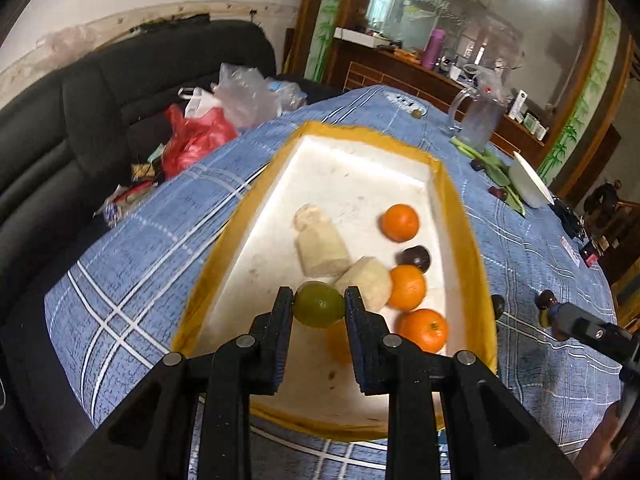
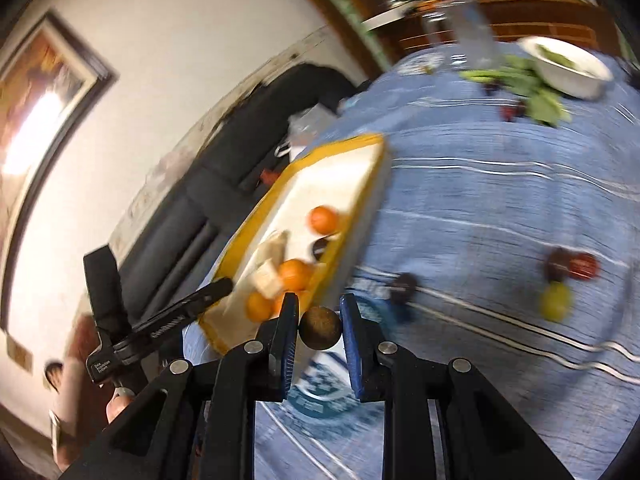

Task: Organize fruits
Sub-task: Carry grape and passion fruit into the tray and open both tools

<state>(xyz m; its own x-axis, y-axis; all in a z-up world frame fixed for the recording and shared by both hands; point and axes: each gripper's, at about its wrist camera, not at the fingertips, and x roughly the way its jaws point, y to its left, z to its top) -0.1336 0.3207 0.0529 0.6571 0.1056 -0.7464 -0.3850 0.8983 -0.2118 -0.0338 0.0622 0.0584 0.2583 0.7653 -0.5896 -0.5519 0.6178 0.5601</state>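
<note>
Claws first: my left claw (image 1: 319, 305) pinches a green fruit (image 1: 319, 305) above the near end of the yellow-rimmed tray (image 1: 448, 184), where oranges (image 1: 400, 223) lie. My right claw (image 2: 319, 327) grips a brown round fruit (image 2: 320, 328) over the blue-clothed counter (image 2: 480, 200), right of the tray.

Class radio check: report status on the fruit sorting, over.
Left gripper shut on green fruit, over yellow-rimmed tray. Right gripper shut on brown round fruit. Nothing blocking.
</note>
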